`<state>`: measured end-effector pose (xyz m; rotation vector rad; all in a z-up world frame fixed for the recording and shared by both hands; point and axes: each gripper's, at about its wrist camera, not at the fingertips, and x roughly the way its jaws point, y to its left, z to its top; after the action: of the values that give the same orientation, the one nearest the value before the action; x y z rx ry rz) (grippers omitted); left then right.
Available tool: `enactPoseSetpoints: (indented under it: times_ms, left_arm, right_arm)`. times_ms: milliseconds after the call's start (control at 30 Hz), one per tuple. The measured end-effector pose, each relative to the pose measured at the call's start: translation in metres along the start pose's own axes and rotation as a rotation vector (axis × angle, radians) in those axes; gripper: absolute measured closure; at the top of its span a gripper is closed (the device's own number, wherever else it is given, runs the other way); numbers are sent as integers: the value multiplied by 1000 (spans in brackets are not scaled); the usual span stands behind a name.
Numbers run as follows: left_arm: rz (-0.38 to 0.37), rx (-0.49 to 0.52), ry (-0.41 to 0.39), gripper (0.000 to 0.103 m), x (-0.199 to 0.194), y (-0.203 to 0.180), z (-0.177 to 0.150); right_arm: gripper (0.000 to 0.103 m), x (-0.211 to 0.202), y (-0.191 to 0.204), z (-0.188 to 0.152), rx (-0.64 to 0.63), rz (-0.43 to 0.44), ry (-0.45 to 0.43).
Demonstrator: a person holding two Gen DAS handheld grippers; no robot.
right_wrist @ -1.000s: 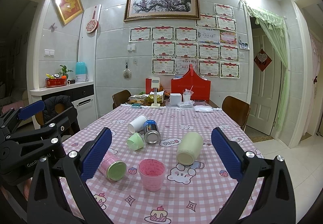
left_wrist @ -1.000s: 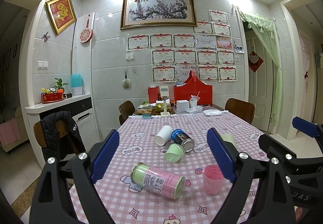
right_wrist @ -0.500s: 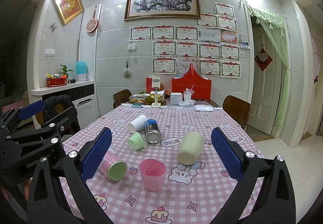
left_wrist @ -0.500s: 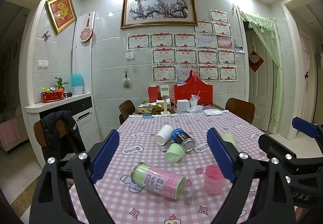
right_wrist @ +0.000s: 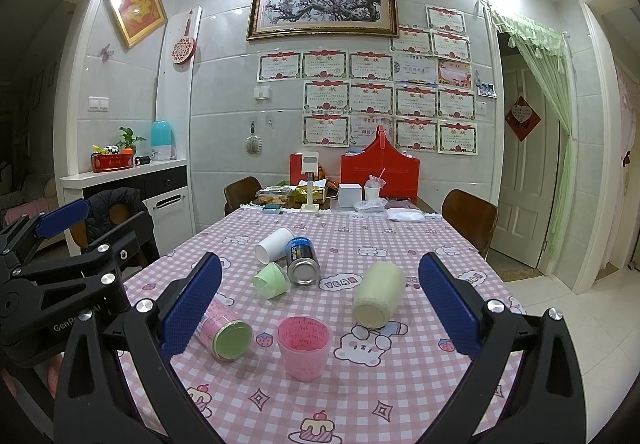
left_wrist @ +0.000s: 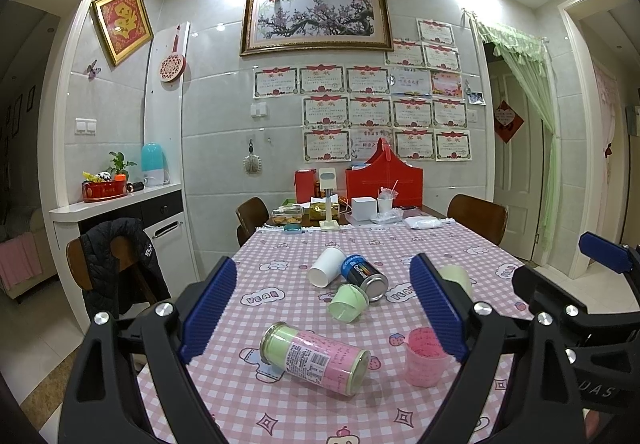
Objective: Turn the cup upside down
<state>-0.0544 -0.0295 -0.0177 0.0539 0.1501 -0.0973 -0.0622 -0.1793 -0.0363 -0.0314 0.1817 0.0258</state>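
Observation:
A pink plastic cup (right_wrist: pixel 305 347) stands upright, mouth up, on the pink checked tablecloth (right_wrist: pixel 400 244), between the open jaws of my right gripper (right_wrist: pixel 320 308) and a little beyond them. In the left wrist view the cup (left_wrist: pixel 425 356) sits low right, partly behind the right finger. My left gripper (left_wrist: pixel 324 308) is open and empty above the table's near edge, with a pink-and-green can (left_wrist: pixel 316 359) lying on its side ahead of it.
A small green cup (right_wrist: pixel 272 280), a white paper cup (right_wrist: pixel 274 245), a dark can (right_wrist: pixel 303 261) and a pale green jar (right_wrist: pixel 379 294) lie on their sides mid-table. Boxes and a red holder (right_wrist: pixel 380 180) crowd the far end. Chairs (right_wrist: pixel 470 222) flank the table.

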Motion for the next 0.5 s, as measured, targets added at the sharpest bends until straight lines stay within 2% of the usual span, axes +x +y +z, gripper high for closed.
enactPoseSetpoints:
  times_ms: [500]
  left_arm:
    - [4,-1,27,16,18,1,-4]
  right_arm:
    - [8,16,-1,-4,7,3,25]
